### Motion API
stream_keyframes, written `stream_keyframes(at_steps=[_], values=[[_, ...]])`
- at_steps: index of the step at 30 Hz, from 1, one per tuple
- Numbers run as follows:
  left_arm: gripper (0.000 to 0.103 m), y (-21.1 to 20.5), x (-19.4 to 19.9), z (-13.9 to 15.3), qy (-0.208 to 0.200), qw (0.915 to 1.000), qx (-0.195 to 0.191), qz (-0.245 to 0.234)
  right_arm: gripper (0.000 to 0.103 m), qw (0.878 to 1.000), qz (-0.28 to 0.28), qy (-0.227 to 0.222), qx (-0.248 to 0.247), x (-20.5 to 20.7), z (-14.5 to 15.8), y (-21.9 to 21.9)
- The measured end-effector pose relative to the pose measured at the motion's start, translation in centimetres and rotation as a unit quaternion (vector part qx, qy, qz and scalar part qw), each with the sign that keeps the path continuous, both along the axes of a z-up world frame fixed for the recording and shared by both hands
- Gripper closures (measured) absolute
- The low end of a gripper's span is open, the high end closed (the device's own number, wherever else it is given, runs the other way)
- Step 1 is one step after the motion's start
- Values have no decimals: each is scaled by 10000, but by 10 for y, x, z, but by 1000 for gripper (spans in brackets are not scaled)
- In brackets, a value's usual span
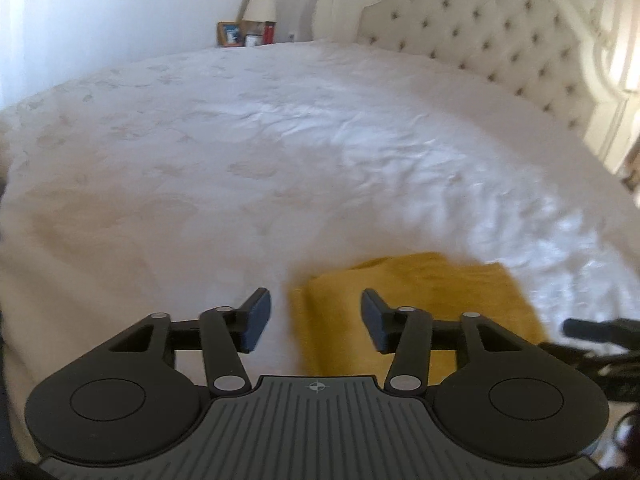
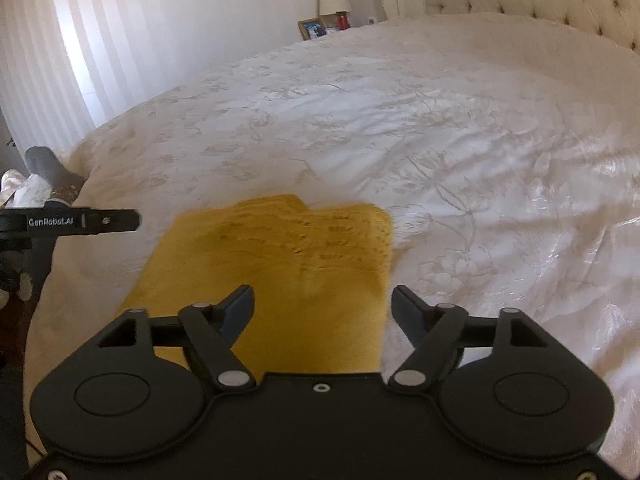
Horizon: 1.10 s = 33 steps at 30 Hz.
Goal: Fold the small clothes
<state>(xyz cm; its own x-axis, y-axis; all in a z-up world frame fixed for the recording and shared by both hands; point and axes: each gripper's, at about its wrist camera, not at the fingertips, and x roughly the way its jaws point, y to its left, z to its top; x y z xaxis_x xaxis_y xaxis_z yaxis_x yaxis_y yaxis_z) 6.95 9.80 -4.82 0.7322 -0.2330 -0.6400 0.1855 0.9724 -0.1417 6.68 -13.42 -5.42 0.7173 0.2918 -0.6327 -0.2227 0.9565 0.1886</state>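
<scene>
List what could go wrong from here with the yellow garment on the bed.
1. Both the left gripper and the right gripper are open and hold nothing, so the yellow garment could slip out of its fold at the next grasp.
2. The white bedspread is wrinkled and soft right beside the garment; a low pinch may catch it too.
3. The two grippers sit close together over the garment, so they might bump each other.
</scene>
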Motion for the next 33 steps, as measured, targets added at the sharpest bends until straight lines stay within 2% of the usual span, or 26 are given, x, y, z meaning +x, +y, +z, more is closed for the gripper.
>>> stream_keyframes(at_steps=[3, 6, 11, 13, 17, 22, 24, 28, 33], values=[[45, -8, -5, 3, 24, 9999, -69, -73, 10, 9999, 50, 5, 146, -10, 4, 4], [33, -16, -16, 6, 28, 9998, -58, -165, 2, 9996, 58, 49, 272, -18, 7, 5], [7, -27, -31, 6, 75, 9995, 2, -318, 1, 9989, 31, 110, 454, -33, 13, 5], [0, -31, -37, 5, 130, 9994, 54, -320, 1, 9986, 46, 148, 497, -39, 16, 5], [0, -37, -46, 3, 251, 9992, 131, -268, 1, 9980, 50, 244, 575, -50, 18, 5], [0, -40, -58, 3, 388, 9990, 129, -167, 1, 9986, 15, 494, 207, -61, 15, 11], [0, -43, -62, 3, 435, 9988, 156, -155, 1, 9981, 25, 566, 238, -65, 13, 9], [1, -50, -72, 6, 486, 9978, 441, -117, 1, 9966, 65, 689, 452, -76, 11, 5], [1, -54, -79, 6, 673, 9958, 626, 55, 1, 9973, 5, 636, 380, -87, 16, 4]])
